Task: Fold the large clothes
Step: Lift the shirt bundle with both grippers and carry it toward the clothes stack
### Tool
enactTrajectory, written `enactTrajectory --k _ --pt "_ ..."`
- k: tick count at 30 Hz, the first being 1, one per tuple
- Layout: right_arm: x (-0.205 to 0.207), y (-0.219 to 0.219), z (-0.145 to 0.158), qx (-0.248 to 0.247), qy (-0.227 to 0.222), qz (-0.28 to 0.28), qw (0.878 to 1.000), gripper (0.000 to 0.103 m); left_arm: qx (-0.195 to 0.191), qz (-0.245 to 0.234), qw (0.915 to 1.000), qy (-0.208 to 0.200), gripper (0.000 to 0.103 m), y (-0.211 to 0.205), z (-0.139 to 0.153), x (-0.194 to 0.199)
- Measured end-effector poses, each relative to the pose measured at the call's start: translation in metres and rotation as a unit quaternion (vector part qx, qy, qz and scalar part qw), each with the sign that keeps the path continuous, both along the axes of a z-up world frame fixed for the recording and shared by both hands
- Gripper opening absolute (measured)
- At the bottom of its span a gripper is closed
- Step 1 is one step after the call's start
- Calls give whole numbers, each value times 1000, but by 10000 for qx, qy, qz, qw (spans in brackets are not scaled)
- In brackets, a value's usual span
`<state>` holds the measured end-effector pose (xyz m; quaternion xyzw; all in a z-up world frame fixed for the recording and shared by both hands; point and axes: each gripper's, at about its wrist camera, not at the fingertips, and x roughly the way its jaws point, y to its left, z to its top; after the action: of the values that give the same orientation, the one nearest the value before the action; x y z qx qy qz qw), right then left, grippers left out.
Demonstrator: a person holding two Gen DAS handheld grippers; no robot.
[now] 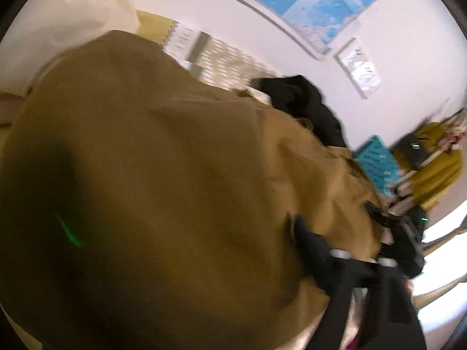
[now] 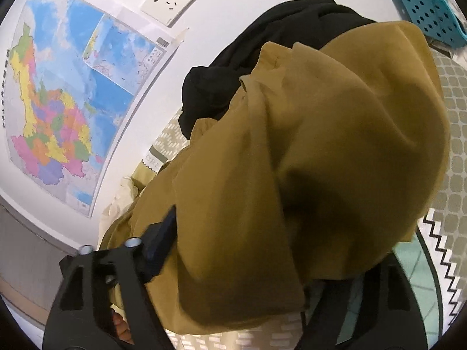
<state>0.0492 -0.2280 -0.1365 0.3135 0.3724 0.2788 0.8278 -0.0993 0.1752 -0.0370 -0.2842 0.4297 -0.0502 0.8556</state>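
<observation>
A large mustard-brown garment [image 1: 163, 157] fills the left wrist view and drapes over the lens. It also fills the right wrist view [image 2: 306, 151], hanging over the right gripper. One left finger [image 1: 309, 248] shows at the cloth's lower right edge; the other is hidden under the fabric. One right finger [image 2: 163, 236] shows against the cloth's left edge; the other is covered. Both grippers seem to pinch the garment, but the jaws are hidden. A black garment [image 1: 303, 102] lies behind, also in the right wrist view [image 2: 262, 58].
A patterned bed cover [image 2: 455, 134] lies below. A white wall with a map [image 2: 58, 93] and sockets [image 2: 169, 0] stands close behind. A teal basket [image 2: 432, 20] and a rack with a yellow garment [image 1: 435, 169] stand at the side.
</observation>
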Motion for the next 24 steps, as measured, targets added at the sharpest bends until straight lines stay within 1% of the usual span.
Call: enactTrajectory --k 1,2,3,4,6,7,8,10,11,12,13,14,15,16,17,19,24 --pt "1 -1 -1 -12 9 18 10000 62 -65 24 10000 3 53 2 -1 1" --pt "2 -2 -3 -13 39 57 10000 59 -144 39 9999 7 52 5 -2 1" --pt "2 -3 -4 26 41 98 9999 59 -214 39 9998 -5 52 7 -3 2" --pt "2 -5 -4 79 37 121 9999 59 -201 11 9998 -12 52 6 -3 3" --pt "3 -5 -5 119 41 184 9998 63 -274 -62 9996 -61 61 7 -3 4" --pt "4 -5 -3 164 32 211 9996 69 -377 -119 9992 -113 70 7 -3 5" --pt "5 -4 -2 204 46 232 9995 73 -415 -143 9989 -138 76 6 -3 7" --pt "5 2 1 19 46 192 9998 73 -325 -178 9993 -107 76 3 -1 11" --pt "6 5 2 -50 29 191 9998 68 -308 -178 9993 -90 74 3 -1 13" --pt "7 5 1 -79 38 164 9998 64 -242 -145 9996 -50 69 4 0 13" --pt "7 5 0 -55 61 182 9998 55 -110 -103 9999 21 56 4 0 14" --pt "7 4 -1 -33 48 246 9997 48 -104 -141 9998 57 51 5 0 15" --pt "7 5 0 -43 32 302 9995 45 -133 -143 9998 78 49 6 1 15" --pt "4 7 4 -117 -47 360 9993 39 -79 -150 9998 90 45 4 4 15" --pt "1 8 8 -189 -148 407 9989 34 76 -179 9998 79 42 1 8 14" --pt "-5 10 19 -262 -339 463 9980 30 269 -210 9994 41 39 -3 16 12" --pt "-13 11 40 -282 -626 537 9962 28 352 -300 9989 -51 35 -5 28 8"
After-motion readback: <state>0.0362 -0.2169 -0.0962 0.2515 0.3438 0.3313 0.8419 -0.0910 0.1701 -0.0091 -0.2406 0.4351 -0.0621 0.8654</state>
